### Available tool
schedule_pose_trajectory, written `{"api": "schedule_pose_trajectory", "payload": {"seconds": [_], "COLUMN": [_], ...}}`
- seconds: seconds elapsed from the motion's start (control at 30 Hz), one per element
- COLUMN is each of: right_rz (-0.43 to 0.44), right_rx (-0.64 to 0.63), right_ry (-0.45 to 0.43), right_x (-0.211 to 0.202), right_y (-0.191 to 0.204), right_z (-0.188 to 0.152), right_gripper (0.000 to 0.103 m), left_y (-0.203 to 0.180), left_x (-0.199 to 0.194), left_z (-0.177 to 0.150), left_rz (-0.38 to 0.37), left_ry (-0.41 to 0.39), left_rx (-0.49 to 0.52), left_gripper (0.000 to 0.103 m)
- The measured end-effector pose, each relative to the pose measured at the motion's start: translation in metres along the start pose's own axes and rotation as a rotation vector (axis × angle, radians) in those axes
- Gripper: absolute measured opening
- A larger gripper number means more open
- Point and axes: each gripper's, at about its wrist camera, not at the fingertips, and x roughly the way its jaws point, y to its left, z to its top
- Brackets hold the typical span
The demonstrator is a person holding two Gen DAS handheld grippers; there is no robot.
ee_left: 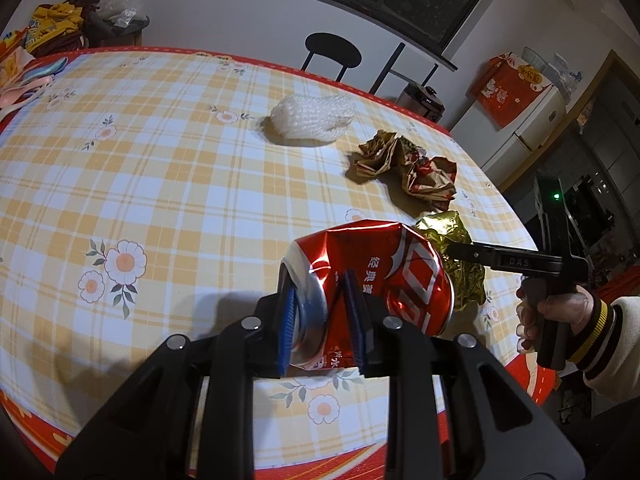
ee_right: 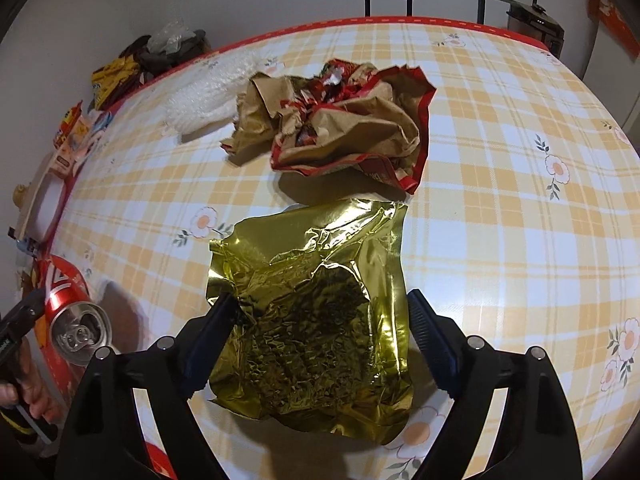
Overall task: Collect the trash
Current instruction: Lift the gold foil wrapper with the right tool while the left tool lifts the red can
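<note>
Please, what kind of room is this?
Probably a home dining room or kitchen: a table with a flowered plaid cloth, a chair behind it, and a fridge in the corner.

We see a crushed red soda can (ee_left: 372, 288) lying on its side, dented, its silver top (ee_right: 82, 334) showing the opened tab. Just beside it lies a crinkled gold foil bag (ee_right: 316, 308), flat and open-mouthed. Farther on sits a crumpled brown-and-red paper bag (ee_right: 340, 120), and beyond that a wad of white bubble wrap (ee_left: 312, 120), all on the checked tablecloth (ee_left: 160, 160).
</note>
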Motion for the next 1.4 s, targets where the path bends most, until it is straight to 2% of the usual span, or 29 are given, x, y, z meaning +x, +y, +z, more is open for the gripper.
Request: {"api": "schedule_pose_trajectory", "payload": {"seconds": [0.53,0.8,1.07,1.4], "right_rz": [0.057,0.053,0.027,-0.045], "right_rx": [0.039,0.060,0.110,0.215], "right_ry": [-0.198,-0.283,-0.368,-0.440], "right_x": [-0.082,-0.128,-0.176,-0.232], "right_y": [-0.004,-0.028,-0.083,-0.183], "right_z": [0.009,0.007,-0.002,-0.027], "right_gripper": [0.084,0.084,0.084,0.084], "left_y": [-0.023,-0.053,-0.104,-0.190], "left_x": [-0.032,-0.045,-0.046,-0.017], "left_z": [0.020,0.030,0.041,0.047], "left_rz": [0.005,0.006,-0.012,-0.080], "left_ry": [-0.088,-0.136,-0.168,-0.161], "left_rx": [0.030,0.056,0.099,0.161], "left_gripper": [0.026,0.026,0.026,0.026]}}
